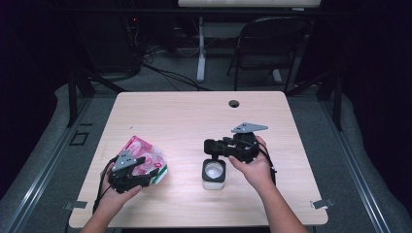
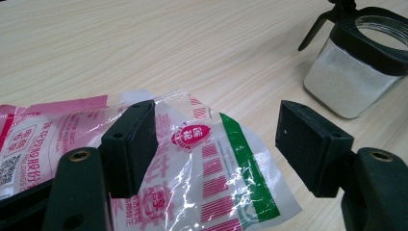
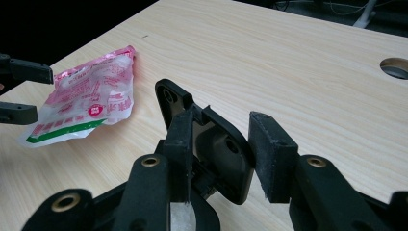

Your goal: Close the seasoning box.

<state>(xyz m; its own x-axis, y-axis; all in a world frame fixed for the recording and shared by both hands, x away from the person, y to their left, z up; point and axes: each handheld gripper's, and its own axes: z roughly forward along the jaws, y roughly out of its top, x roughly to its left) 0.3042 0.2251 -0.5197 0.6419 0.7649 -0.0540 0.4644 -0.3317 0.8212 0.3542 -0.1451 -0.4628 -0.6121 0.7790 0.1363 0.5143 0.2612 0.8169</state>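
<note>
Square glass jar with black collar [image 1: 214, 174] on pale wooden table [image 1: 184, 116], crinkled pink-and-white plastic packet [image 1: 145, 158] left of jar, round cable hole [image 1: 234, 103] behind jar.

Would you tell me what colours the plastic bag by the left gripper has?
The plastic bag is clear with pink-red print and a green stripe, best seen in the left gripper view.

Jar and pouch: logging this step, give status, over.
Left gripper open over pink plastic pouch. Right gripper straddling flipped-up black lid of square glass jar, closure unclear. Nothing in the way.
</note>
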